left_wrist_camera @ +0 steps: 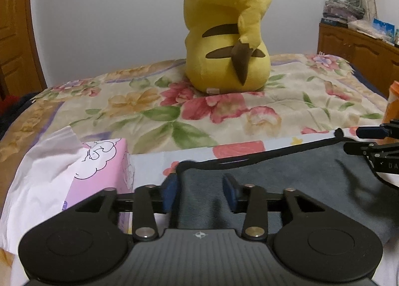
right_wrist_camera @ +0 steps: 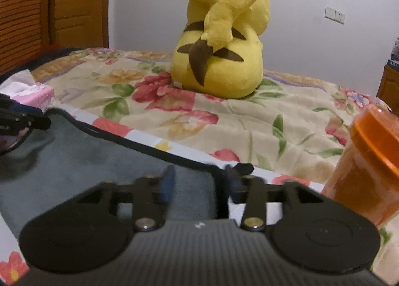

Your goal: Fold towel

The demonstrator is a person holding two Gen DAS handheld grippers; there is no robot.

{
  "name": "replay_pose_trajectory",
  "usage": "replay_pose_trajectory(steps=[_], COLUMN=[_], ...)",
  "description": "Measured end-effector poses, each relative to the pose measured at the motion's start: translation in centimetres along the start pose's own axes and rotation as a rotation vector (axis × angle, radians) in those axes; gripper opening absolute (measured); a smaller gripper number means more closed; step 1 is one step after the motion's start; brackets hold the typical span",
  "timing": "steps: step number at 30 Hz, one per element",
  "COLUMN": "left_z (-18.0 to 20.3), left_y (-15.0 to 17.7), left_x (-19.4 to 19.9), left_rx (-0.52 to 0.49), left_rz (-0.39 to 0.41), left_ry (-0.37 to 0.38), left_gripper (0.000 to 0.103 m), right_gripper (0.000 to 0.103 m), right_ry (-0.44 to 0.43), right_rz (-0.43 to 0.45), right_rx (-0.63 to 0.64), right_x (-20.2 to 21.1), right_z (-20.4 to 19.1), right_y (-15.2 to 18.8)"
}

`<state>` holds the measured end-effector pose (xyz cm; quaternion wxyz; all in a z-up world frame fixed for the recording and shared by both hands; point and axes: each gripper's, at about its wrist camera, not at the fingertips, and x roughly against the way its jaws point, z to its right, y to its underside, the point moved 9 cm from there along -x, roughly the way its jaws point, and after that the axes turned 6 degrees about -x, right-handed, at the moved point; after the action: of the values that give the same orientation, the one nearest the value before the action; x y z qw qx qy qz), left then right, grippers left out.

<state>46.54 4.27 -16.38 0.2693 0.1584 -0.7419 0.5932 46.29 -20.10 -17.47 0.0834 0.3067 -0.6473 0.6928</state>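
A dark grey towel (left_wrist_camera: 286, 176) with a black hem lies flat on a floral sheet on the bed; it also shows in the right wrist view (right_wrist_camera: 99, 161). My left gripper (left_wrist_camera: 200, 192) is open, its blue pads either side of the towel's far left corner. My right gripper (right_wrist_camera: 199, 181) is open around the towel's far right corner, where a small black loop sticks out. The right gripper shows at the right edge of the left wrist view (left_wrist_camera: 374, 146). The left gripper shows at the left edge of the right wrist view (right_wrist_camera: 22, 119).
A pink tissue box (left_wrist_camera: 99, 169) with white tissue stands just left of the towel. An orange jar (right_wrist_camera: 366, 174) stands right of it. A large yellow plush toy (left_wrist_camera: 224, 29) sits further back on the floral blanket. A wooden cabinet (left_wrist_camera: 361, 46) is at the far right.
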Motion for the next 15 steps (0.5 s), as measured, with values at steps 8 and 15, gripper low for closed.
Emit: replay_pose_trajectory(steps=[8,15], left_z=[1.8,2.4], left_y=[0.7,0.7], left_x=[2.4,5.7], left_rx=[-0.020,-0.035], left_rz=[-0.010,-0.016], left_ry=[0.037,0.023], left_gripper=[0.060,0.062], right_gripper=[0.053,0.057], right_ry=[-0.025,-0.035], right_rz=[-0.010,-0.014], right_rx=[-0.018,-0.034], right_x=[2.1,5.2], right_z=[-0.7,-1.6], right_y=[0.3,0.2])
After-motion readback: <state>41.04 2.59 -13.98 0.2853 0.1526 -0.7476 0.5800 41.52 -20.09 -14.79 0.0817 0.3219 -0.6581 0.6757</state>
